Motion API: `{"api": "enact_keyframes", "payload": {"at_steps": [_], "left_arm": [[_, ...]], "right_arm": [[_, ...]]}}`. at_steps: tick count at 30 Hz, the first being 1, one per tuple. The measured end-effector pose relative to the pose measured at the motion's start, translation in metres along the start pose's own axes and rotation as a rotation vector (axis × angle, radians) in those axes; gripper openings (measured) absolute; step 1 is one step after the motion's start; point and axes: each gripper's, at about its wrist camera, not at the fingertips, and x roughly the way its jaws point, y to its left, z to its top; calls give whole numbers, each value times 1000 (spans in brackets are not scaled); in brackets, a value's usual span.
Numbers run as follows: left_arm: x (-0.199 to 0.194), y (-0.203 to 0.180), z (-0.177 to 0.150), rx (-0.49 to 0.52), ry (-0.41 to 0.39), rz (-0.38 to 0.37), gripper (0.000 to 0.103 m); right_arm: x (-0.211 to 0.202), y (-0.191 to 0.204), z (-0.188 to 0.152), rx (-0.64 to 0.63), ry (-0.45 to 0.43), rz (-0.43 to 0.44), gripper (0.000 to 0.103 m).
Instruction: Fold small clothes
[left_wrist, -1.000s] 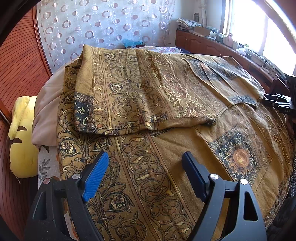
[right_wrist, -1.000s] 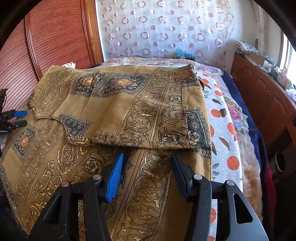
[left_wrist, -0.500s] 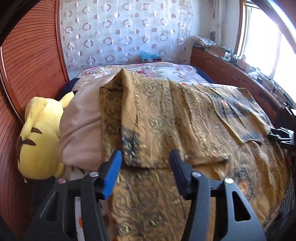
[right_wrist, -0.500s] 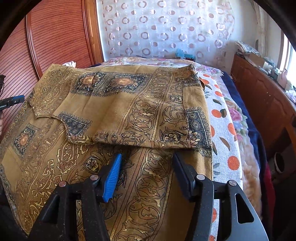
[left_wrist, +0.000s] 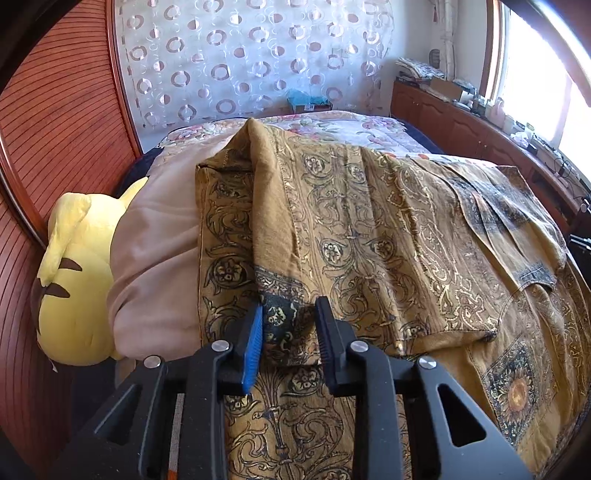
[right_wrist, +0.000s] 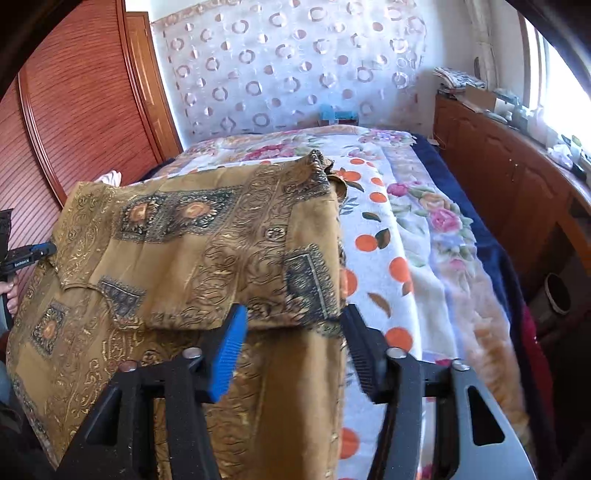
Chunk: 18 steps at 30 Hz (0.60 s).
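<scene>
Now the left tongs (left_wrist: 288, 343) are right at the near corner of the folded-over flap of the mustard patterned garment (left_wrist: 369, 236), jaws just closing in, the dark-bordered hem between the blue pad and the black one. Whether the pads truly pinch the cloth, I cannot tell; a narrow gap shows on either side of the fabric.

Over to the right tongs (right_wrist: 291, 343): jaws about half open and just narrowing a touch, straddling the other corner of the same flap, the hem edge lying between the fingers (right_wrist: 229, 347) but not pressed by them. This view is smeared with motion blur.

The garment (right_wrist: 192, 251) lies spread across the bed (right_wrist: 413, 258), on the white cover with orange dots and flowers, one layer doubled back over the lower one. At its left side sits a pinkish pillow (left_wrist: 155, 251), and beside that a yellow plush toy (left_wrist: 74, 280) against the reddish wooden panel (left_wrist: 55, 129).
</scene>
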Motion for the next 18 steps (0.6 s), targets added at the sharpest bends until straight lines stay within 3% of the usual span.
{"api": "enact_keyframes", "payload": {"at_steps": [4, 10, 13, 18], "left_arm": [[4, 2, 0, 0, 6, 1, 28], [7, 2, 1, 1, 7, -5, 28], [8, 2, 0, 3, 10, -5, 28], [12, 5, -2, -7, 12, -13, 28]], "right_arm": [[8, 1, 9, -17, 23, -12, 38], [22, 13, 20, -73, 63, -30, 31], [12, 26, 25, -93, 23, 51, 31], [7, 28, 29, -98, 9, 15, 31]]}}
